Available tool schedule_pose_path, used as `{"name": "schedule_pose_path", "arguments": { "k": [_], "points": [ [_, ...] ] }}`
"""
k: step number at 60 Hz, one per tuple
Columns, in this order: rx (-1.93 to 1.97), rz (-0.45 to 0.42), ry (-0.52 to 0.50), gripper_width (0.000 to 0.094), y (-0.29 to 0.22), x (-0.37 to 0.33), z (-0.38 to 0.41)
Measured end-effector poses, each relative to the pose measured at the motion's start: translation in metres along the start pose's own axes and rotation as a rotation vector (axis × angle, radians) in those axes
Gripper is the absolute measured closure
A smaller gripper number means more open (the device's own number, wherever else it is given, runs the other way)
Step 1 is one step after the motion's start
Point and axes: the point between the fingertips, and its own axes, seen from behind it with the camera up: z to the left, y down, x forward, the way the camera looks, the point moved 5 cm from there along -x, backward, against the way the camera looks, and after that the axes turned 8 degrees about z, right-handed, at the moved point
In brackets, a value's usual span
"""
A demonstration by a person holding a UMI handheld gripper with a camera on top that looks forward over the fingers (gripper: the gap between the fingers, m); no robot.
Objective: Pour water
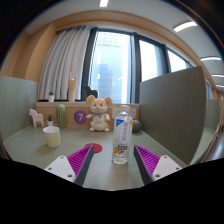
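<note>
A clear plastic water bottle (122,138) with a blue and orange label and a white cap stands upright on the grey table (40,160). It stands just ahead of my fingers, slightly right of the midline. A white cup (52,136) stands to the left, beyond the left finger. My gripper (110,160) is open and empty; its magenta pads (80,159) are spread wide, apart from the bottle.
A red coaster (93,149) lies left of the bottle. A teddy bear (98,114), a purple ball (80,117), a green cactus toy (61,115) and a small white animal figure (38,118) stand at the back. Grey partitions (170,102) flank the table.
</note>
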Motion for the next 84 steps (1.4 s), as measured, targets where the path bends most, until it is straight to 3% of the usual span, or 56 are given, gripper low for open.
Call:
{"name": "schedule_pose_path", "arguments": {
  "k": [19,29,34,38,52,65,73,84],
  "points": [
    [-0.003,-0.016,0.011,0.0121,-0.034,0.084,-0.044],
    [0.019,-0.009,-0.039,0.0139,-0.040,0.120,-0.038],
    [0.022,-0.030,-0.070,0.0236,-0.044,0.130,-0.035],
    [0.023,-0.041,-0.062,0.0402,-0.047,0.133,-0.035],
    [0.000,-0.063,-0.025,0.0622,-0.048,0.133,-0.030],
    [-0.074,-0.045,-0.014,0.0623,-0.048,0.139,-0.019],
    [-0.349,-0.029,0.009,0.0623,-0.058,0.155,0.012],
    [-0.834,-0.115,0.078,0.0625,-0.084,0.168,0.080]
  ]
}}
